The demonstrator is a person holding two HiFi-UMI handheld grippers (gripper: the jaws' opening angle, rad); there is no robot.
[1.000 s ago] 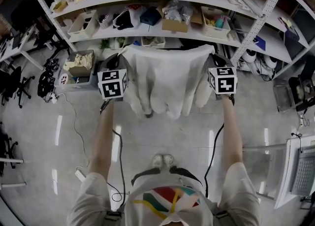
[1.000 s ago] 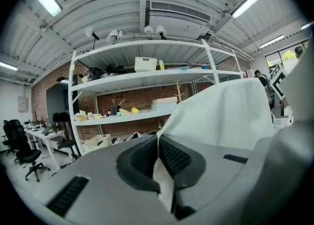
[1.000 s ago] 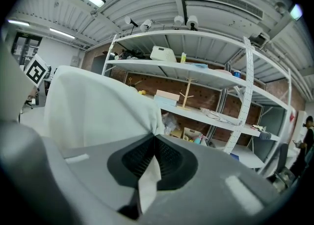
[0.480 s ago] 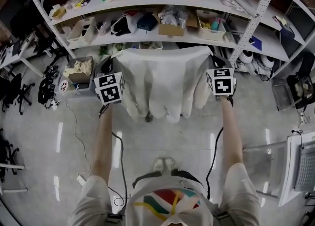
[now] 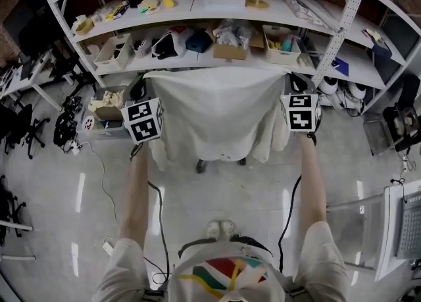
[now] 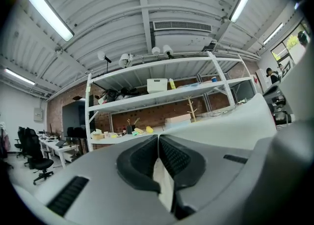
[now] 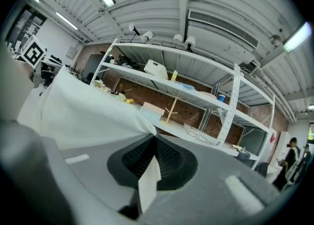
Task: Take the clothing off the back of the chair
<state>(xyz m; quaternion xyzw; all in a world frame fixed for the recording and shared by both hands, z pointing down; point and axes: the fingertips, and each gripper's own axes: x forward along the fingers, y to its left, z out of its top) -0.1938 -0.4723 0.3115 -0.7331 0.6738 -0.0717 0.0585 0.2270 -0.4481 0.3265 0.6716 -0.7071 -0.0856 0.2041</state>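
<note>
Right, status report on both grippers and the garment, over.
Left gripper shut on white garment corner; right gripper shut on the other. Garment hangs spread between them, hiding the chair bar its base. Shelves stand beyond.

- Bright, even light comes from long ceiling tube lights (image 6: pixel 48 12), which show in both gripper views.
- In the head view the glossy floor (image 5: pixel 217 189) carries pale glare streaks.
- All 3 views bend strongly at the edges.
- The gripper views darken in the corners.
</note>
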